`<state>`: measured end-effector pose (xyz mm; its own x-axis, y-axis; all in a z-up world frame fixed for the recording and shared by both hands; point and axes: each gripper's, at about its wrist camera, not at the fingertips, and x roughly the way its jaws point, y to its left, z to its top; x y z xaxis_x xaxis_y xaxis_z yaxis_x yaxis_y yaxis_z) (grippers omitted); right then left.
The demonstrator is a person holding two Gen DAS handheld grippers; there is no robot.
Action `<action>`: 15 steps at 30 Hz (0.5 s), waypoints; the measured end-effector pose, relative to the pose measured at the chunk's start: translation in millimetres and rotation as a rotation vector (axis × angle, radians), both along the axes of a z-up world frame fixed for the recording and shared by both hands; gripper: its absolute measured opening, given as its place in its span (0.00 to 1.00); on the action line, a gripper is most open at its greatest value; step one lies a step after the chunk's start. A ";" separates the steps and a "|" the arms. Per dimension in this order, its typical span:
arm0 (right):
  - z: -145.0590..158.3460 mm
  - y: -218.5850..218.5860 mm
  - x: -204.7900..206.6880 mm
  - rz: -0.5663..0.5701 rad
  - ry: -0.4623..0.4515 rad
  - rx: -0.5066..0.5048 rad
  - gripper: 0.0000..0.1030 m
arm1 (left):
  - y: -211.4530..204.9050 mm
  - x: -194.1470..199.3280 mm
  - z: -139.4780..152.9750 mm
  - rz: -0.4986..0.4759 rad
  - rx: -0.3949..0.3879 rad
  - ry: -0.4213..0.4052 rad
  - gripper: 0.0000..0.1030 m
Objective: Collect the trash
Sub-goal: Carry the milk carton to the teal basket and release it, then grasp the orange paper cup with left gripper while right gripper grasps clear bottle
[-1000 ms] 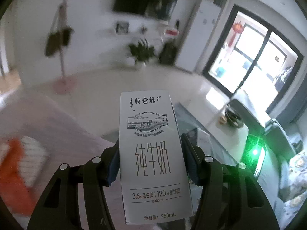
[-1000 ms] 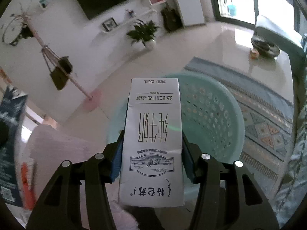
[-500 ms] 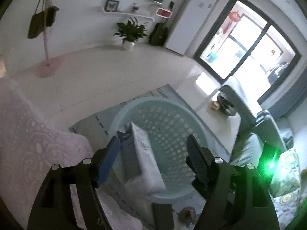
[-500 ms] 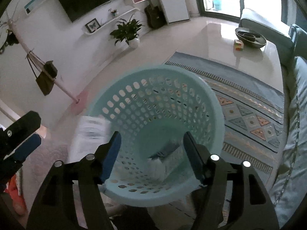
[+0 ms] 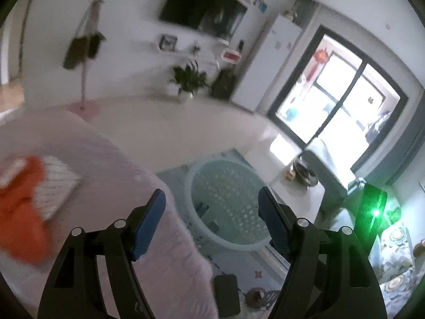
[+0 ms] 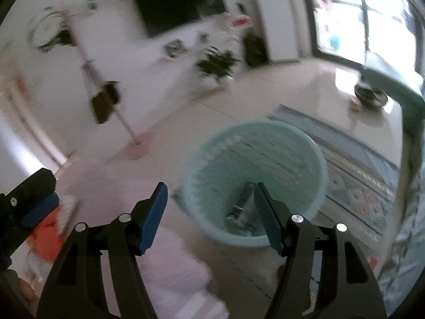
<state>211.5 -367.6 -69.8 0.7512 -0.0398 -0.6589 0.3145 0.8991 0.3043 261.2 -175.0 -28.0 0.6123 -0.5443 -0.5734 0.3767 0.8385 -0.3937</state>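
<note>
Both views blurred. Left gripper (image 5: 211, 208) spread wide, blue pads (image 5: 148, 223) well apart, nothing between them, nothing touched; jaws just been opening, last half second steady. Beyond and below the fingers, a pale green perforated basket (image 5: 194, 175) on a patterned rug (image 5: 255, 273), with dark shapes low inside (too smeared here to name). To the left of the basket, a pink patterned cover (image 5: 101, 175) with an orange and white item (image 5: 24, 207) lying on it. Right gripper (image 6: 209, 211) likewise spread, blue pads (image 6: 151, 216) apart and empty, touching nothing; jaws also just been opening. Through that gap and a little to the right, the same basket (image 6: 196, 164), and down at its bottom the milk cartons (image 6: 240, 210), lying tilted against the inner wall, partly hidden behind the right finger (number of cartons not clear from the blur). At the left edge of the right wrist view, one black finger with blue pad of the left gripper (image 6: 32, 202), over the pink cover (image 6: 170, 260). Further off: wall-mounted television (image 6: 180, 2), potted plant (image 6: 216, 63), coat stand (image 6: 106, 101) with a dark bag, low table (image 6: 372, 106) carrying a dark bowl.
</note>
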 end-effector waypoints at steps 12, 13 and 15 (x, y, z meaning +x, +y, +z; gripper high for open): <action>58.4 165.8 -41.9 0.425 -0.195 -0.127 0.62 | 148.4 -112.6 34.7 0.273 0.014 -0.107 0.68; 58.1 176.9 -42.8 0.452 -0.193 -0.131 0.62 | 161.2 -118.4 33.8 0.293 0.015 -0.102 0.68; 55.4 197.8 -42.8 0.508 -0.183 -0.128 0.62 | 195.6 -131.4 28.5 0.366 0.028 -0.081 0.68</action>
<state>168.8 -169.8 -14.4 0.7987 0.2860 -0.5295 -0.2162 0.9575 0.1911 129.8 20.7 0.5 0.8074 -0.2660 -0.5266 0.0794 0.9334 -0.3498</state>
